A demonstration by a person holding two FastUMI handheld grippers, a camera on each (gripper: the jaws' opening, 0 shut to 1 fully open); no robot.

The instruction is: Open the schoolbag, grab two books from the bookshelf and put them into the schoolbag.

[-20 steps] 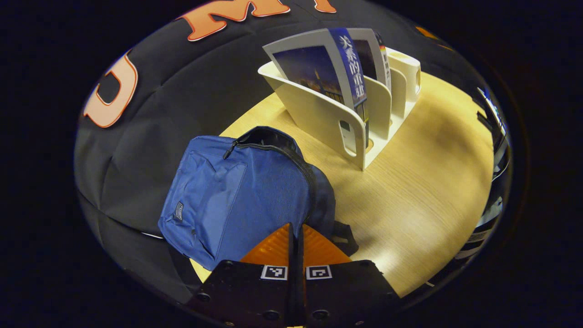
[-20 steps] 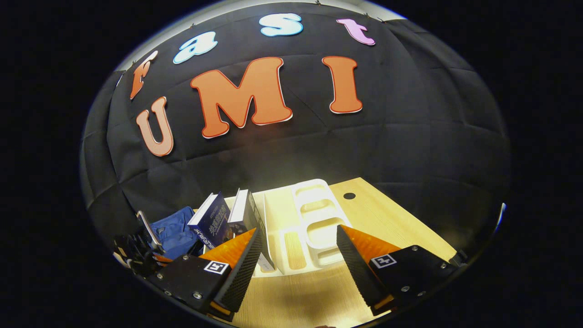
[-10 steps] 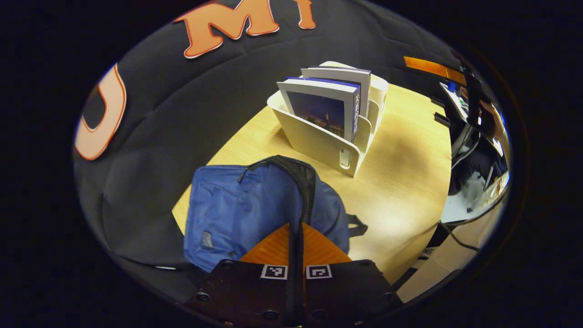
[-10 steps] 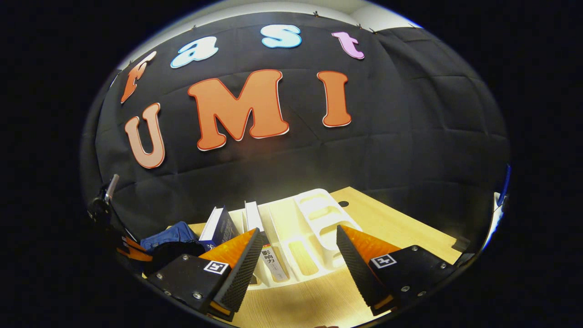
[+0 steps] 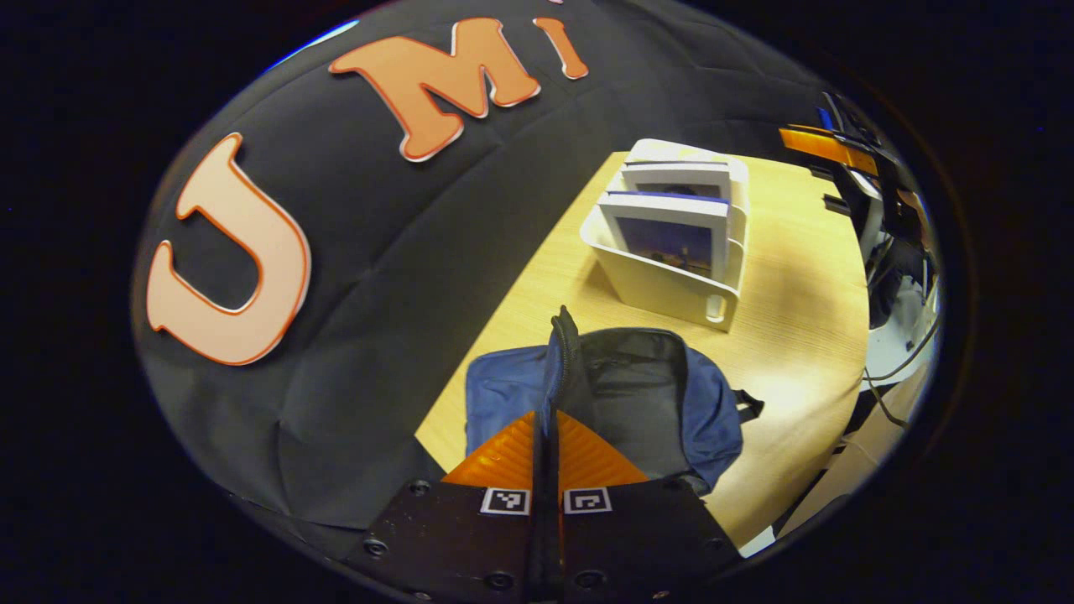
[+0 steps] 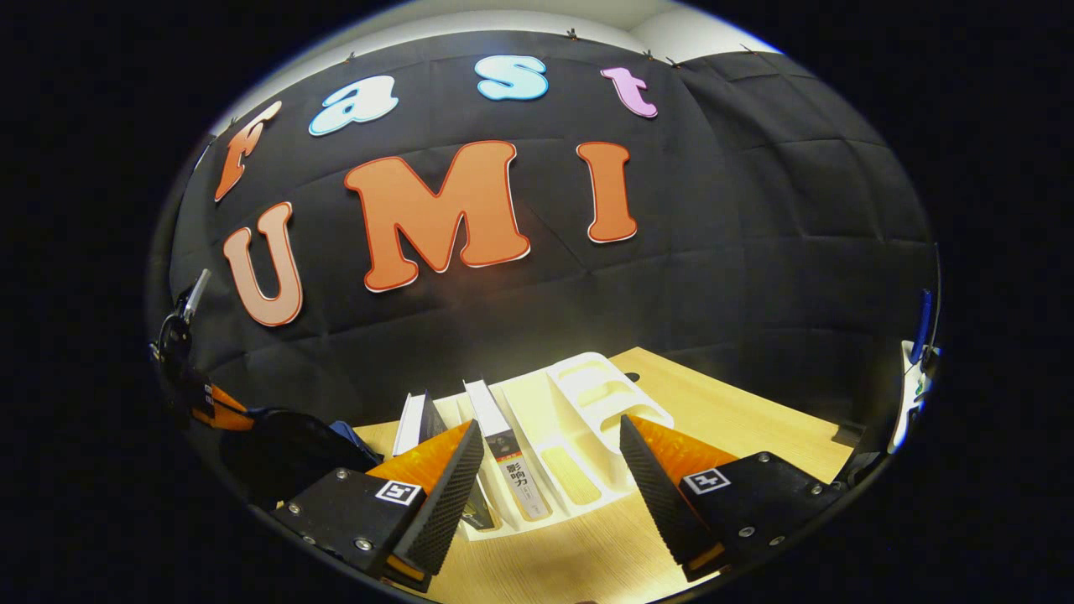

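The blue schoolbag (image 5: pixel 709 411) lies on the wooden table (image 5: pixel 789 335) with its mouth open and its dark lining showing. My left gripper (image 5: pixel 545 419) is shut on the zip edge of the front flap (image 5: pixel 503 390) and holds it upright. Behind the bag stands the white bookshelf (image 5: pixel 671 289) with two upright books (image 5: pixel 671 243) (image 5: pixel 675 178). In the right gripper view my right gripper (image 6: pixel 550 445) is open, a little above and in front of the bookshelf (image 6: pixel 604 394). One book (image 6: pixel 512 457) stands between its fingers and the other book (image 6: pixel 415 424) behind its left finger.
The black cloth wall runs close behind the bag and the shelf. Off the table's far end are cables and equipment (image 5: pixel 889 252). At the left of the right gripper view the other gripper (image 6: pixel 201 403) holds up the dark bag (image 6: pixel 285 457).
My left gripper has lifted and swung over the bag, pulling the flap up so that the lining now shows. My right gripper rose slightly and moved left over the books, staying open.
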